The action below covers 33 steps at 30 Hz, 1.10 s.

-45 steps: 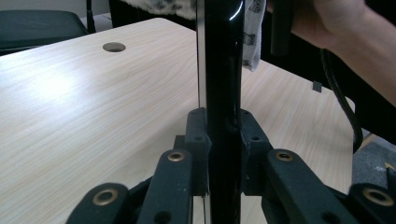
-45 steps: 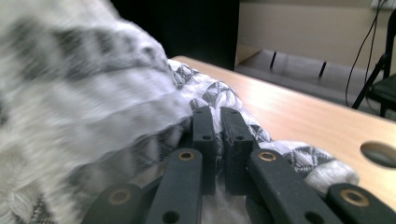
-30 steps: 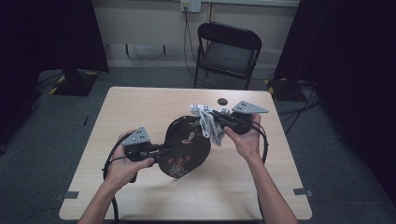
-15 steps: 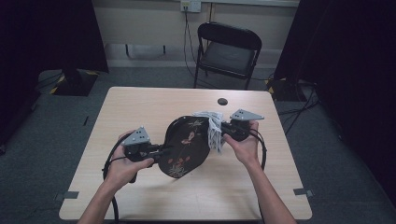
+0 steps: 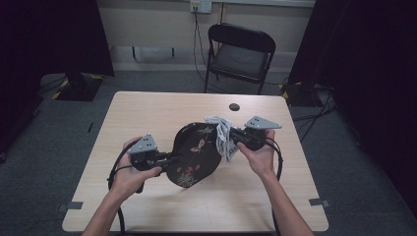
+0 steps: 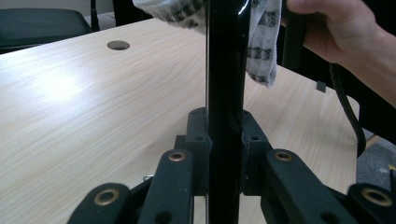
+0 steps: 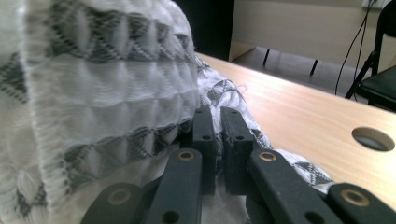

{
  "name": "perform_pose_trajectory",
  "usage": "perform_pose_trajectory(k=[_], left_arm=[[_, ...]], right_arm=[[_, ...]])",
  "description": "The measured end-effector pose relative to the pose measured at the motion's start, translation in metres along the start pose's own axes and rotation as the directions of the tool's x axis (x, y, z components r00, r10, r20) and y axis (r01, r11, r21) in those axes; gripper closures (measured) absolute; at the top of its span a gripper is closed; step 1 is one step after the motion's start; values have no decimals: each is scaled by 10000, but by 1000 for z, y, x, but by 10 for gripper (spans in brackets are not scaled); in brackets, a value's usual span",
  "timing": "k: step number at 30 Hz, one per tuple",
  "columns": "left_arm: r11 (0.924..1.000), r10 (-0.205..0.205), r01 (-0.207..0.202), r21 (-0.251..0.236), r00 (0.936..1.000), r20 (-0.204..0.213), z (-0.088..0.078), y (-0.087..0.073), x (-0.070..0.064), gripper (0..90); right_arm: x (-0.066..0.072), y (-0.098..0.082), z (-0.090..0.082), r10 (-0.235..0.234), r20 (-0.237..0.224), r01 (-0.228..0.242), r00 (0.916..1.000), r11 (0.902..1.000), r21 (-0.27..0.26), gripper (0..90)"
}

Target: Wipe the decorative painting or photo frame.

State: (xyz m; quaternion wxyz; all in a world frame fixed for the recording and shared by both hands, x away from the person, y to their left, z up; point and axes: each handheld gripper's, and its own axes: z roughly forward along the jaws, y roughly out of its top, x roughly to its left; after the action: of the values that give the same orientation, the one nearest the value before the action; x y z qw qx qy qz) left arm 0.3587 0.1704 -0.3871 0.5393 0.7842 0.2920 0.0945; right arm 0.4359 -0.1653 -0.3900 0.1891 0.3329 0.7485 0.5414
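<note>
Left gripper (image 5: pixel 164 160) is clamped on the rim of the black lacquer tray (image 5: pixel 196 155), jaws pinching its edge from both faces; in the left gripper view the tray (image 6: pixel 225 93) runs edge-on straight up between the pads. It's held tilted above the table (image 5: pixel 147 113), near the middle. Right gripper (image 5: pixel 235 137) has its jaws pressed together on a bunch of cloth (image 5: pixel 222 135), which lies against the tray's upper right rim. The tray looks rigid, thin and glossy, with a floral pattern on the face: I'd judge it light but slippery, so a rim pinch can pivot under wiping pressure; keep the grip deep on the edge and push lightly. Lacquer likely scratches, so only cloth should touch it. The cloth (image 7: pixel 107 88) is a soft waffle weave, white with grey pattern, limp and grippy; bunched hold works fine.
</note>
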Motion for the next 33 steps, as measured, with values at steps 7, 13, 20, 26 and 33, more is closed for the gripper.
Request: perform_pose_trajectory(k=[7, 13, 20, 26, 33], left_arm=[[10000, -16, 16, -13, 10000, 13, 0, 0, 0, 785], [10000, -24, 24, -32, 10000, 5, 1, 0, 0, 785], [10000, -12, 12, -31, 10000, -45, 1, 0, 0, 785], [10000, -54, 55, -61, 10000, 13, 1, -1, -1, 784], [9999, -91, 91, -87, 10000, 18, 2, -1, 0, 784]], right_arm=[[-2, -1, 1, -78, -164, 82, 9998, 9996, 268, 862], [2, 12, -13, -202, -132, 197, 9997, 9989, -415, 860], [-5, -2, -1, 24, -385, -13, 9993, 9996, 279, 860], [-4, -10, 9, -7, -472, 48, 9989, 9962, 869, 860], [-3, 8, -9, 30, -363, -41, 9993, 9996, -294, 860]])
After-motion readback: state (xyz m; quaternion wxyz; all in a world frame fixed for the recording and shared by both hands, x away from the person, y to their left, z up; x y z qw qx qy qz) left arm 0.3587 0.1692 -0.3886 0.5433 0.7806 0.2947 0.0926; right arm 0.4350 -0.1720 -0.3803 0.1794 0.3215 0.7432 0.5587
